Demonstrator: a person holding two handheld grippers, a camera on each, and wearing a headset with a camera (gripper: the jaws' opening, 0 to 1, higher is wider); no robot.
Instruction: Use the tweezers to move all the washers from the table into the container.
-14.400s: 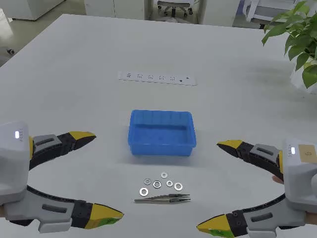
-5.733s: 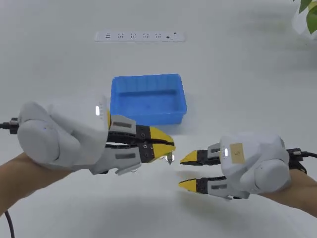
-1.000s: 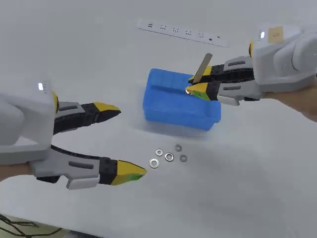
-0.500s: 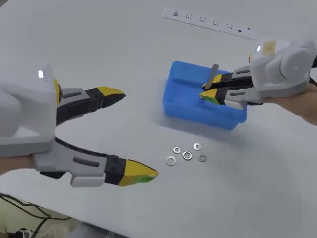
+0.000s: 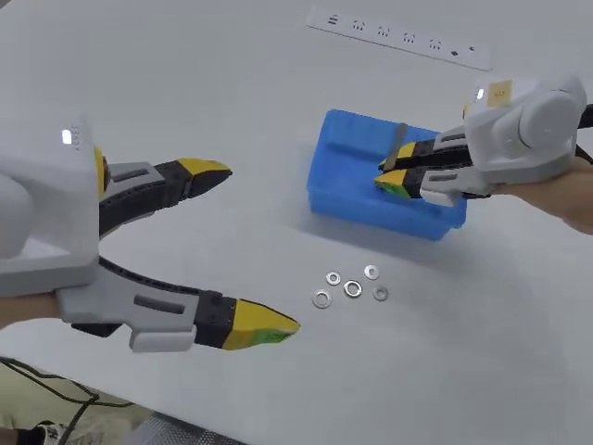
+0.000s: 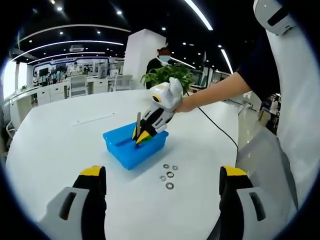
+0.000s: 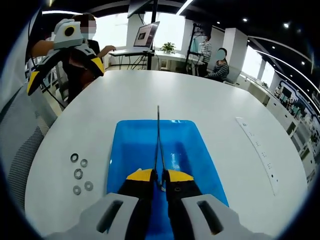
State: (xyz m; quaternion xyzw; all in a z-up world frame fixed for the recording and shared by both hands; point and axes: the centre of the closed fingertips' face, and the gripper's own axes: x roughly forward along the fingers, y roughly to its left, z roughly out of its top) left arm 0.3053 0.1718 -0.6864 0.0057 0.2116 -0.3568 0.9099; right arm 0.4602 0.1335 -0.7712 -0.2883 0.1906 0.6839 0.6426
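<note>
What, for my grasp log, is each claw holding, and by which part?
The right claw is shut on the tweezers near one end; the left claw is open, empty.

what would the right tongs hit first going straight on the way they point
Probably the floor or far wall of the blue container: the right tongs, shut on the tweezers, point along its inside. Depth is unclear.

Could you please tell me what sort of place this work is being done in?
Probably an open-plan office or lab: a big white table with a power strip, a potted plant, and rows of desks behind.
</note>
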